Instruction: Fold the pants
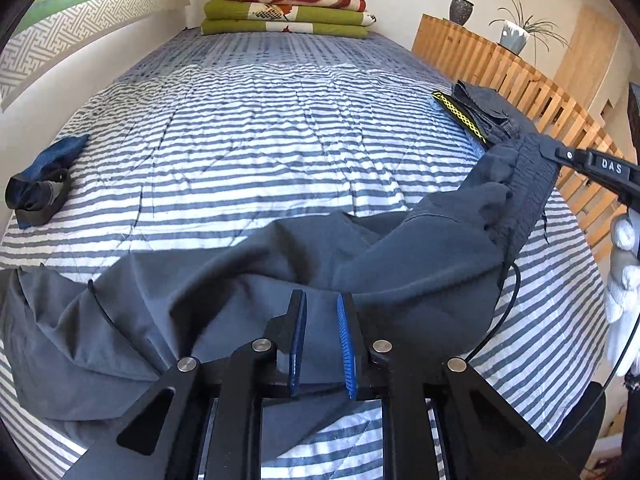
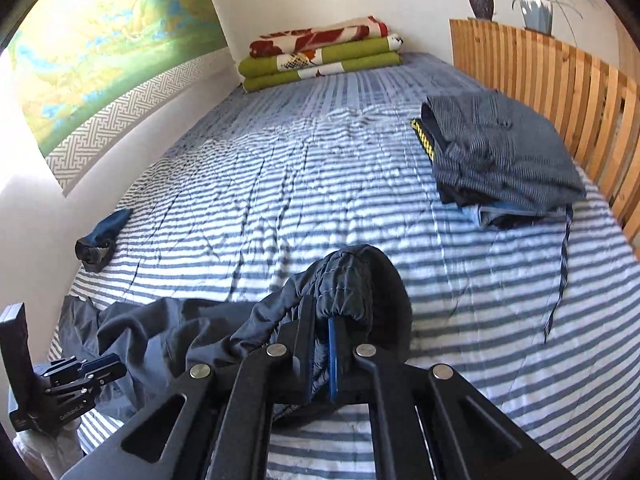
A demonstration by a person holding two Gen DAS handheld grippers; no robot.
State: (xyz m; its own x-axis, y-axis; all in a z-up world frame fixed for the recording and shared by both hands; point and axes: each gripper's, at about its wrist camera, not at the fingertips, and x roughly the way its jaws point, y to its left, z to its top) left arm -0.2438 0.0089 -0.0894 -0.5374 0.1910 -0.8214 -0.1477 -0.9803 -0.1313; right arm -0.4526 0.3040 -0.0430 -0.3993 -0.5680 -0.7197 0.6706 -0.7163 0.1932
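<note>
Dark grey fabric pants bunched at near edge of striped quilt bed. Right gripper clamped on elastic waistband. Left gripper narrow, fabric between pads, pinch unclear. Risk: left slips, pants sag.

Sunlit striped bed; slatted wooden headboard

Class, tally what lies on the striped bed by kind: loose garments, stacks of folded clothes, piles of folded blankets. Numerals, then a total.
Loose garments: 2, the grey pants and a blue bundle
Clothes stacks: 1
Blanket piles: 1
Total: 4
</note>
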